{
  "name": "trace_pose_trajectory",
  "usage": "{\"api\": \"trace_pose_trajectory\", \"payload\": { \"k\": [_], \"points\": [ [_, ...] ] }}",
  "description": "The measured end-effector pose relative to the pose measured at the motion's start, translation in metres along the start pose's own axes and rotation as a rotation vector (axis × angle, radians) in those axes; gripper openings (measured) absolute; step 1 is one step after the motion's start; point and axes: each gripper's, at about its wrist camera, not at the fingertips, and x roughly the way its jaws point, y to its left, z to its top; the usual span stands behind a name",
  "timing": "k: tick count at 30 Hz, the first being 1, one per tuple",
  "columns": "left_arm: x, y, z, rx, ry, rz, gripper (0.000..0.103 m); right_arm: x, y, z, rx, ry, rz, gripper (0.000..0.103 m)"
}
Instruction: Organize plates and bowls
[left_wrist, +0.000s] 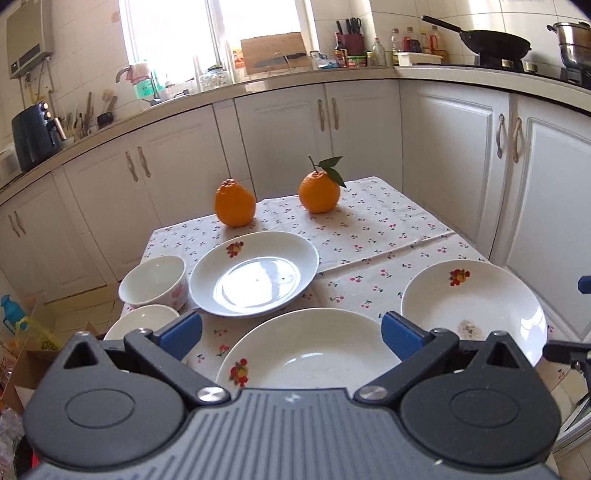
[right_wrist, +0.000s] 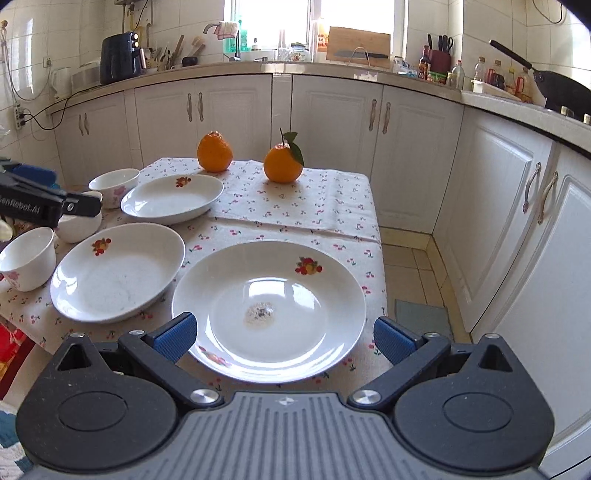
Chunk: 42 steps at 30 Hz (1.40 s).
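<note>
Both claws gape wide and grip nothing. The left claw (left_wrist: 291, 334) hovers level over the near edge of the counter (left_wrist: 388, 236), its blue pads (left_wrist: 183, 332) flanking the near rim of the middle plate (left_wrist: 310, 350) without touching it. The right claw (right_wrist: 284, 338) hovers the same way over the stained plate (right_wrist: 269, 310), pads to either side of the plate's near rim, apart from it.

Three plates show in the right wrist view: the stained one at 6 o'clock, the middle plate (right_wrist: 116, 273) at 9 o'clock, just beside it, and a far plate (right_wrist: 171, 199) at 11 o'clock. Three bowls stand along the left edge: a near bowl (right_wrist: 27, 258), a bowl partly hidden (right_wrist: 79, 225) behind the left claw's body, and a far bowl (right_wrist: 114, 184). Two oranges (right_wrist: 215, 152) sit at 12 o'clock on the cherry-print cloth (right_wrist: 314, 199), well apart from the plates; the right one carries a leaf.
</note>
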Motion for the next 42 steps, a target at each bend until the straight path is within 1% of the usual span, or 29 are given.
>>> {"api": "trace_pose_trajectory", "payload": {
  "k": [2,4,6,9,13,18,19,22,28,32,34,36,37,38,39,42],
  "points": [
    [0.011,-0.009,0.006,0.02,0.006,-0.033,0.102,0.007,-0.006,-0.007,0.001,0.026,0.018,0.103],
    [0.022,-0.019,0.01,0.052,0.022,-0.084,0.102,0.015,-0.01,-0.017,-0.004,0.052,0.04,0.103],
    [0.032,-0.028,0.014,0.062,0.023,-0.139,0.102,0.023,-0.014,-0.023,-0.009,0.073,0.057,0.103],
    [0.047,-0.042,0.017,0.089,0.053,-0.209,0.102,0.033,-0.017,-0.032,-0.02,0.092,0.096,0.103],
    [0.065,-0.059,0.021,0.132,0.109,-0.256,0.102,0.042,-0.019,-0.037,-0.05,0.094,0.137,0.103],
    [0.088,-0.072,0.026,0.162,0.179,-0.317,0.102,0.054,-0.015,-0.039,-0.121,0.121,0.136,0.103],
    [0.093,-0.074,0.027,0.166,0.187,-0.321,0.102,0.057,-0.015,-0.039,-0.125,0.132,0.135,0.103],
    [0.108,-0.08,0.032,0.17,0.227,-0.362,0.102,0.061,-0.022,-0.039,-0.103,0.137,0.18,0.103],
    [0.137,-0.093,0.04,0.199,0.287,-0.416,0.102,0.065,-0.025,-0.04,-0.14,0.104,0.216,0.103],
    [0.152,-0.099,0.042,0.215,0.332,-0.448,0.099,0.065,-0.028,-0.042,-0.153,0.068,0.237,0.103],
    [0.158,-0.103,0.042,0.226,0.351,-0.466,0.095,0.066,-0.029,-0.043,-0.159,0.055,0.246,0.103],
    [0.163,-0.106,0.043,0.233,0.375,-0.489,0.088,0.067,-0.03,-0.042,-0.167,0.05,0.255,0.103],
    [0.166,-0.107,0.043,0.234,0.39,-0.501,0.087,0.068,-0.031,-0.041,-0.172,0.047,0.261,0.103],
    [0.168,-0.108,0.043,0.235,0.4,-0.511,0.082,0.069,-0.032,-0.041,-0.176,0.044,0.266,0.103],
    [0.17,-0.109,0.043,0.232,0.411,-0.521,0.075,0.069,-0.032,-0.04,-0.179,0.042,0.271,0.103],
    [0.176,-0.109,0.043,0.23,0.428,-0.527,0.071,0.071,-0.034,-0.039,-0.189,0.041,0.28,0.103]
  ]
}}
